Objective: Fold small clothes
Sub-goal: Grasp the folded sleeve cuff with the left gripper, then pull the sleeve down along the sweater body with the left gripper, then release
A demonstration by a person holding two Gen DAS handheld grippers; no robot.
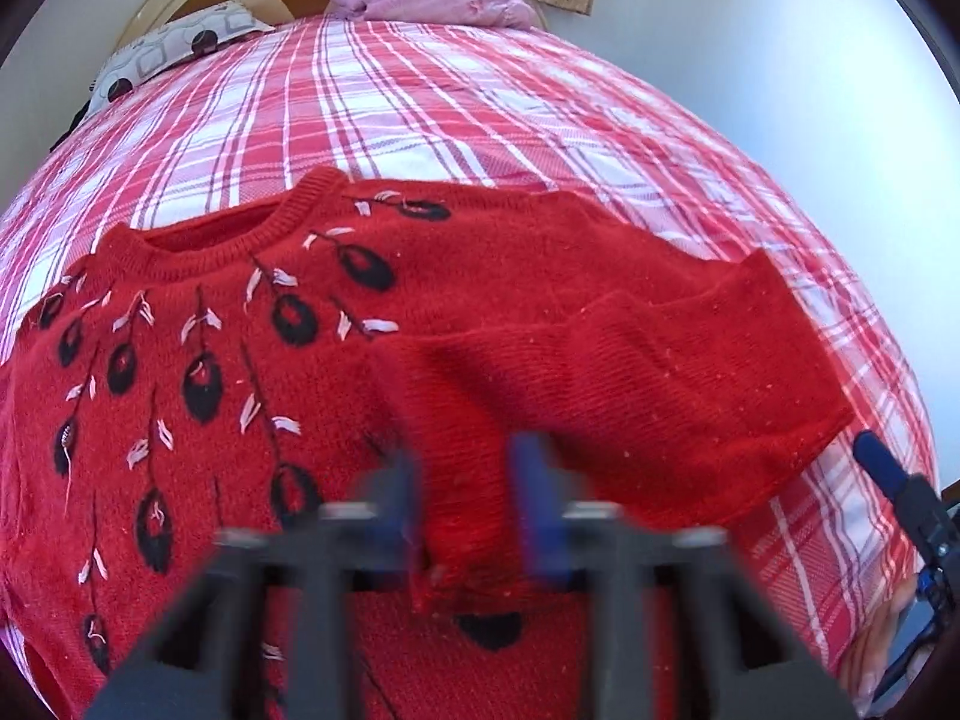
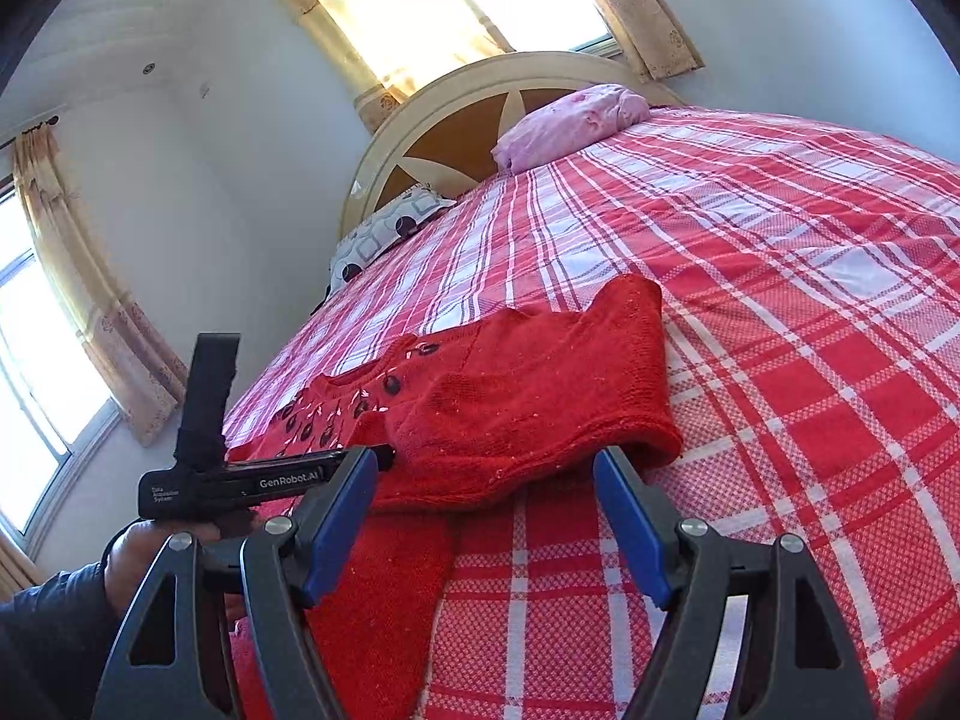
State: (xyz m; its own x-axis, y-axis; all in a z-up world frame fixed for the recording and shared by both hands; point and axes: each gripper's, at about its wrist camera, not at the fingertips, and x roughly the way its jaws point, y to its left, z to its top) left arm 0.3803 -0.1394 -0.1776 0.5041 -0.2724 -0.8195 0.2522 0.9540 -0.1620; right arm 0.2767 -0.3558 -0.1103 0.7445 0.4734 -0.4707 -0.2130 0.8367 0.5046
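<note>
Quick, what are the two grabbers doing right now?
Left gripper: jaws shut on the red sweater.
Right gripper: jaws open, holding nothing.

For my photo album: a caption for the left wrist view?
Left gripper pinching a red sweater on the plaid bed.

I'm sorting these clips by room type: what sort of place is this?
Most likely a home bedroom: a bed with a red plaid bedspread, pillows against a rounded headboard, and curtained windows. A red sweater lies on the bed.
</note>
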